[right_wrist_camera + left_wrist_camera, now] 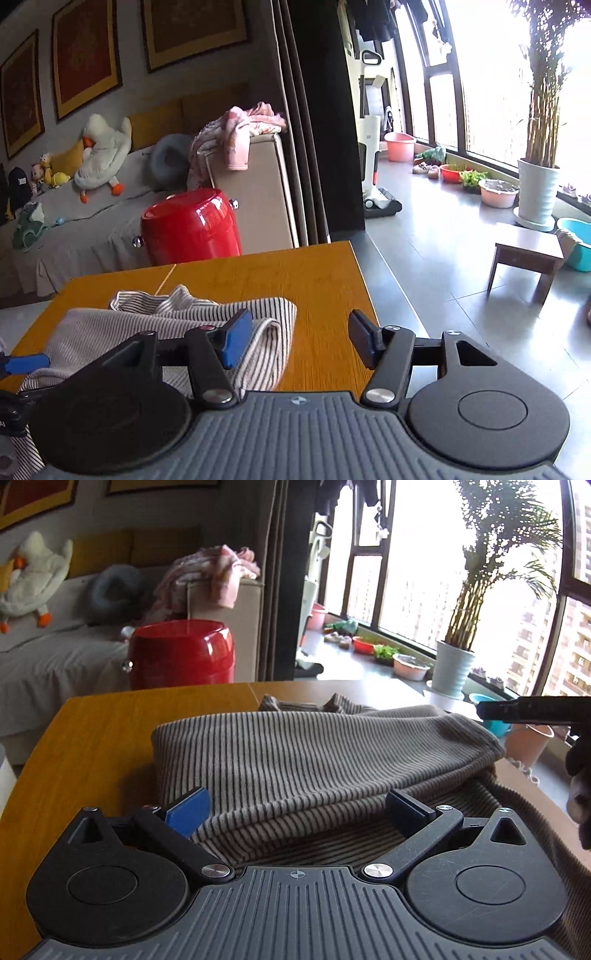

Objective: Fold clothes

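Observation:
A grey-and-black striped garment [295, 760] lies folded over on the wooden table [92, 738]. My left gripper [299, 808] stands wide open just above its near fold, pads apart from the cloth. One black finger of the right gripper [517, 710] reaches in from the right edge, past the garment's far right corner. In the right wrist view the striped garment [166, 325] lies left of centre on the table [314, 280]. My right gripper [300, 338] is open over the garment's right edge and bare wood, gripping nothing. A blue pad of the left gripper [26, 363] shows at the far left.
A red drum stool [181, 653] stands past the table's far edge, in front of a grey sofa [44, 657] with a plush goose and pink clothes. To the right are a small wooden stool [528, 251], a potted plant [537, 192] and plastic basins on the floor.

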A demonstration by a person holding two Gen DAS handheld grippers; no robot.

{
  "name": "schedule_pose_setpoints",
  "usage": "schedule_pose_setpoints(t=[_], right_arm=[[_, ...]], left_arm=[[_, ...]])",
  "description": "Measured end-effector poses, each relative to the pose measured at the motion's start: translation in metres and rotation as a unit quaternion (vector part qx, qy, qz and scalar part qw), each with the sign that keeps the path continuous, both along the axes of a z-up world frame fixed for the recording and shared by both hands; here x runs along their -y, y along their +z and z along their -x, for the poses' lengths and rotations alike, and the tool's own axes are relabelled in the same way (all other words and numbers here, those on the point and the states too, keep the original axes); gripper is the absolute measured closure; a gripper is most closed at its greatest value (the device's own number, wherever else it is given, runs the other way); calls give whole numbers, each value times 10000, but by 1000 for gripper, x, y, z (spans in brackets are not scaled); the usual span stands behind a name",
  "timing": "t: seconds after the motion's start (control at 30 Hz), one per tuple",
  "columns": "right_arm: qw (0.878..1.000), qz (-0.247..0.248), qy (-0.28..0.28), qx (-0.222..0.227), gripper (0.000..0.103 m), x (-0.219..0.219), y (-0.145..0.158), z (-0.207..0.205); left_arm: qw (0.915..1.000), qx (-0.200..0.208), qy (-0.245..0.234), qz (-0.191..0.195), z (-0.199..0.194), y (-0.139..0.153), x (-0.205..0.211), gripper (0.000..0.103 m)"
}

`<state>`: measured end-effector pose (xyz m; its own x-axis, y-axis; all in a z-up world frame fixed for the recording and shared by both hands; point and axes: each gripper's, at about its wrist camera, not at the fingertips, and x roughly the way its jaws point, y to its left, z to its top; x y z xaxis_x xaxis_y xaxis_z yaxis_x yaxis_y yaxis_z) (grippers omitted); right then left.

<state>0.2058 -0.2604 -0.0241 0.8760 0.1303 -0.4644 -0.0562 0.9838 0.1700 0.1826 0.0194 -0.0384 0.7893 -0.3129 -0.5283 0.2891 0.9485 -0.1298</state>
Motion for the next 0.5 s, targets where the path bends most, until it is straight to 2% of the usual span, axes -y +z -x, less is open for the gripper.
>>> schedule_pose_setpoints(t=[0.1, 0.23, 0.3, 0.37, 0.5], right_arm=[[9991, -224, 349, -24, 45, -15, 3, -2], [9947, -561, 690, -522, 40, -38, -15, -17], [9941, -430, 724, -683, 37, -50, -32, -23], [9947, -150, 842, -578, 22, -62, -36, -20], [9935, -51, 963, -607, 18, -68, -35, -19]], left_arm=[[9998, -47, 95, 195, -3, -1, -9, 0], [9996, -79, 215, 171, -3, -2, -17, 0], [9992, -110, 326, 217, -4, -2, -25, 0], [9982, -184, 457, 330, -6, -2, -35, 0], [9930, -575, 690, 772, -14, -8, -54, 0]])
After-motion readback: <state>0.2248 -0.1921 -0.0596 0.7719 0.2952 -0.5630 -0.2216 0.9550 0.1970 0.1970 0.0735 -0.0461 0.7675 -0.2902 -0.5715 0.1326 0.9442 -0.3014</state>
